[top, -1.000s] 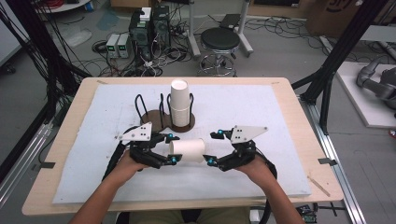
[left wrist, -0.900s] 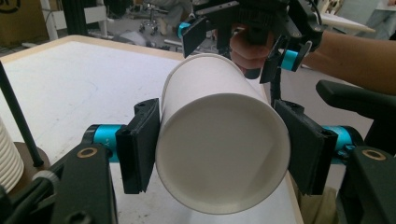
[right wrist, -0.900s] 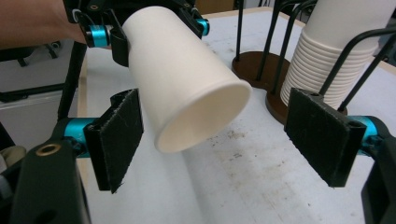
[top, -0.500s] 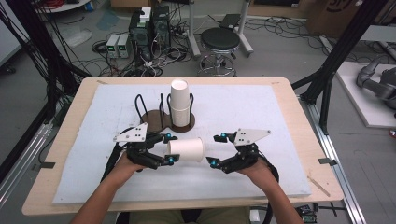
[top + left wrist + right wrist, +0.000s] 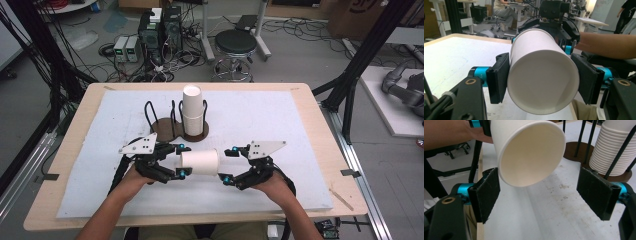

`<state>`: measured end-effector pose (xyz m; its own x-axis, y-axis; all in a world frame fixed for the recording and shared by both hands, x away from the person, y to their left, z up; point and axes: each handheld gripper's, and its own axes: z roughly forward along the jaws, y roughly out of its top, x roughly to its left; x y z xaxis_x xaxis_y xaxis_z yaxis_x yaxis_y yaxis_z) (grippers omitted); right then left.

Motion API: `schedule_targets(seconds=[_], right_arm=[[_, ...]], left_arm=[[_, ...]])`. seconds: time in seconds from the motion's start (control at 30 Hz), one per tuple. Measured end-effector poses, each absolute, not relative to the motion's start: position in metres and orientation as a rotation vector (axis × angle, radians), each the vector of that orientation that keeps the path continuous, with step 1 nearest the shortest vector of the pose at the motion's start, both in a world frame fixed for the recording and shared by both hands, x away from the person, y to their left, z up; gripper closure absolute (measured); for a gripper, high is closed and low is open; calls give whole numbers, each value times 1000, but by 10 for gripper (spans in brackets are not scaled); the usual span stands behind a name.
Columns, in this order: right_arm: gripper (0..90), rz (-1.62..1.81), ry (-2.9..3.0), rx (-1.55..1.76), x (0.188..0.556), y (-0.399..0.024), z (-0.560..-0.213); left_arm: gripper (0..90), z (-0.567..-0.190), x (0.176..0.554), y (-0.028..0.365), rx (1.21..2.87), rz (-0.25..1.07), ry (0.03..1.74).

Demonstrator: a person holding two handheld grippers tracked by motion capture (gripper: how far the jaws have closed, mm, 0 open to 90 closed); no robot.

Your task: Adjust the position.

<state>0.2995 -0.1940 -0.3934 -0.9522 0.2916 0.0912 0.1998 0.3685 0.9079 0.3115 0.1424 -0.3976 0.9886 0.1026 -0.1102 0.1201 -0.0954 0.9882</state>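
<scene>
While unmarked, cup (image 5: 541, 75) sits clamped.

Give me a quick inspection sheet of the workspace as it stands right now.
Surface: wooden table covered by a white mat, with faint smudges seen in the right gripper view.
Job's things: single paper cup held on its side above the mat, open mouth toward the right gripper; stack of cups upright in a wire holder on a dark double base.
Clutter: nothing seen on the mat.
Grippers: left gripper clamped on the single cup's base end; right gripper open, pads apart from the cup's rim.
Cables: black cable trails from the left gripper.
Surroundings: stool, electronics and loose wires on the floor behind.
</scene>
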Motion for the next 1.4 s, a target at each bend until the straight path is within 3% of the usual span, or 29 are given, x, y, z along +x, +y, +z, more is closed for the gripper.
schedule_targets(seconds=[0.87, 1.17, 1.4], right_arm=[[155, 1770, 2602, 380, 299, -179, -396], [262, 1778, 2562, 325, 298, -183, -393], [297, 1770, 2563, 314, 297, -184, -391]], left_arm=[[349, -398, 310, 131, 1632, -89, 98], [356, -398, 310, 132, 1637, -73, 103], [358, -398, 309, 132, 1649, -59, 91]])
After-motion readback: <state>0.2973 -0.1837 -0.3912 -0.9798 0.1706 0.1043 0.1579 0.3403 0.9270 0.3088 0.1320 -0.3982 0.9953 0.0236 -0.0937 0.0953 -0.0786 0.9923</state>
